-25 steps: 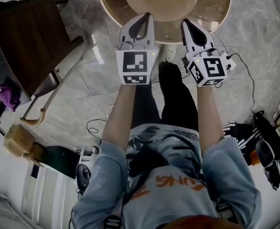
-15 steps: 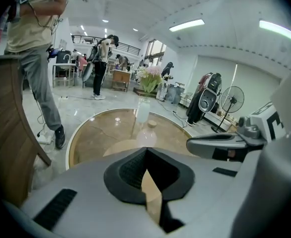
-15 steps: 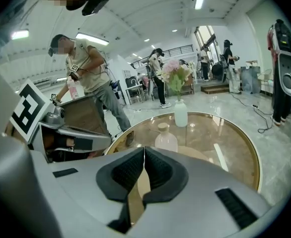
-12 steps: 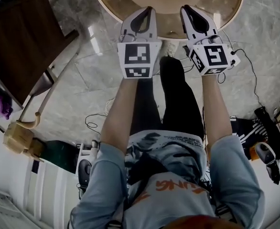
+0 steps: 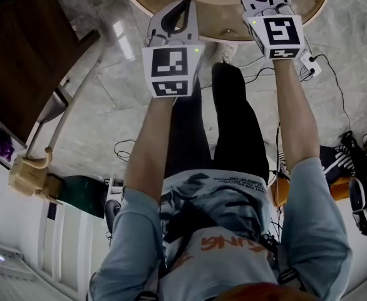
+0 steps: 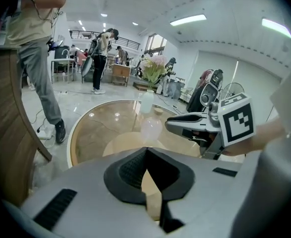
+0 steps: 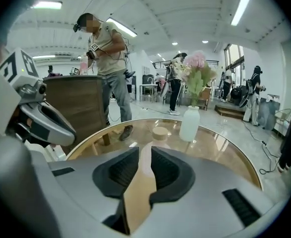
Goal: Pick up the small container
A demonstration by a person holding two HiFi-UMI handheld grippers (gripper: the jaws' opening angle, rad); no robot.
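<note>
- small container (image 7: pixel 160 132): far across the glass table (image 7: pixel 222 150), just left of the white vase (image 7: pixel 189 123).
- Looks light, rigid, probably smooth; pinch across its round sides.
- right gripper (image 7: pixel 144 151): jaws opening, nothing between them.
- left gripper (image 6: pixel 146 150): closed, empty.

table (image 7: pixel 225 150): glossy glass top | vase (image 7: pixel 189 124): smooth matt white | small container (image 7: pixel 160 132): matt, wood-toned | floor (image 5: pixel 108 105): polished stone (marbled)

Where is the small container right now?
The small container sits on the round glass table, just left of the white vase, near the middle of the right gripper view.
</note>
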